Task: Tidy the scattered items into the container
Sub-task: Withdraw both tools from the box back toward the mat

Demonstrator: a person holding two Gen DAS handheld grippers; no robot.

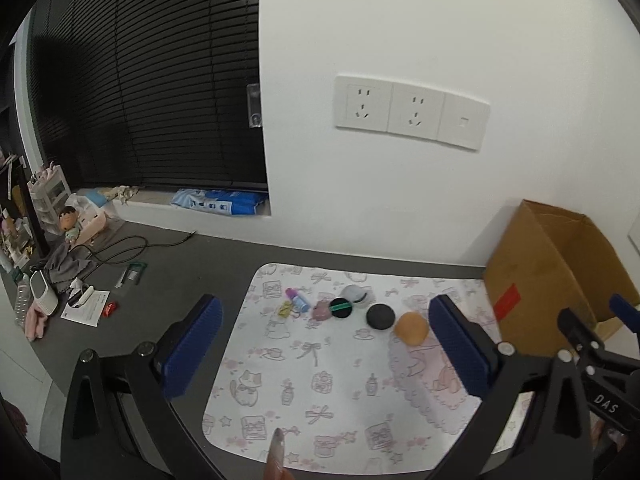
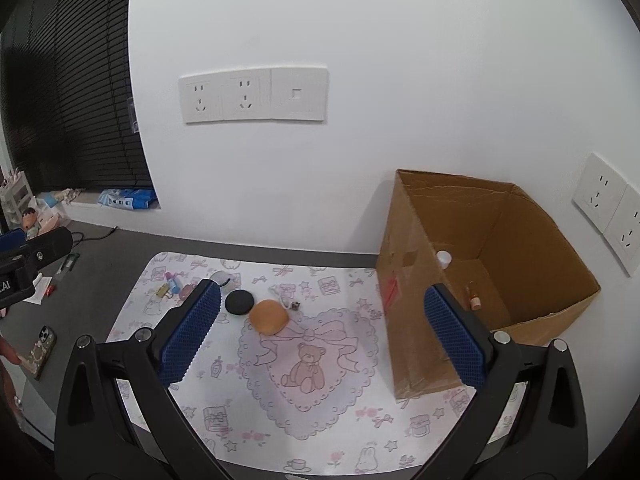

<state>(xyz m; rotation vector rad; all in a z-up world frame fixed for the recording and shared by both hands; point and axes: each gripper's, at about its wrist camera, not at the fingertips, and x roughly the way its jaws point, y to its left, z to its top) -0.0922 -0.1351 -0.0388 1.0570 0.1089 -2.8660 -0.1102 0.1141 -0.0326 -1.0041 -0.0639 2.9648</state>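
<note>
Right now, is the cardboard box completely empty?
No, the cardboard box already holds a small white-capped item and a small brown bottle.

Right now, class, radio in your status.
Both tools, left and right, open, empty. Orange ball and black disc loose on mat. Cardboard box unobstructed.

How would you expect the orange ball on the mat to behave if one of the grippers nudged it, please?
The ball looks round and sits free on the flat mat, so it would probably roll. Its matte, slightly flattened shape suggests something soft and light, likely to squash between the fingers.
</note>
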